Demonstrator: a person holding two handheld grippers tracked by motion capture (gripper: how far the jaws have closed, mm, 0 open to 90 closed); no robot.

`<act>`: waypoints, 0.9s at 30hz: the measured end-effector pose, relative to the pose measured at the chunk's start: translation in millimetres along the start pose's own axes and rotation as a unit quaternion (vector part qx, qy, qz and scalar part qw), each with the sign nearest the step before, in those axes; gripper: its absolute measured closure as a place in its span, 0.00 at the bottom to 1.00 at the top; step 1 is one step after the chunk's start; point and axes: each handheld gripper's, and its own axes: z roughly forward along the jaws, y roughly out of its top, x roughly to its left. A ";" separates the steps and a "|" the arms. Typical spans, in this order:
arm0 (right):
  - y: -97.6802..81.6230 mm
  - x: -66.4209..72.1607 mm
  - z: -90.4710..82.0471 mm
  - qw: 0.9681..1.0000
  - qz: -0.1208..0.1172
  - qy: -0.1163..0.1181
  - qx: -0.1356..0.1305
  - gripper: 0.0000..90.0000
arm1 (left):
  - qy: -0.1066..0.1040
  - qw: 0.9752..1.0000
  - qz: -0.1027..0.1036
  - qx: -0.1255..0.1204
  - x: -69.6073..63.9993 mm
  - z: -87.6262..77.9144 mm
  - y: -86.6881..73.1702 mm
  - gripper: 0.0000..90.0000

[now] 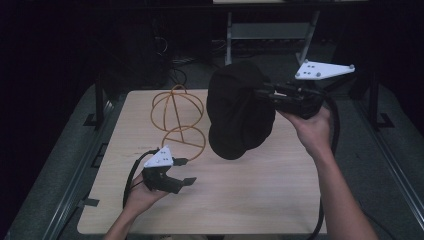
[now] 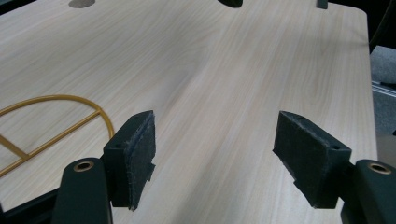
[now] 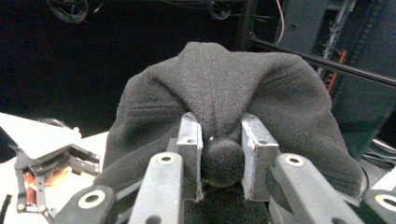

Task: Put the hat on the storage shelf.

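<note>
One claw point(image 3: 219, 154) pinches hat point(image 3: 224, 93).

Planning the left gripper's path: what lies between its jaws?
Nothing: bare table between the left gripper's jaws, in its own view.

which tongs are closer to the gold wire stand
Left. The left tongs sit open beside the gold wire stand; the right tongs hold the black hat farther off.
</note>
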 end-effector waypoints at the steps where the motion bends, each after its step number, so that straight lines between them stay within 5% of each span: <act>1: 4.6 0.8 6.2 1.000 -0.004 0.004 0.002 0.80 | 0.005 1.000 0.000 0.003 1.0 -0.7 -1.6 0.31; 12: 31.6 5.6 43.3 0.999 -0.014 0.033 0.009 0.80 | 0.022 1.000 0.005 -0.011 0.3 -9.5 -4.7 0.31; 27: 60.7 15.4 85.2 0.998 -0.023 0.059 0.021 0.80 | 0.019 1.000 0.013 -0.007 -3.8 -8.2 -6.1 0.31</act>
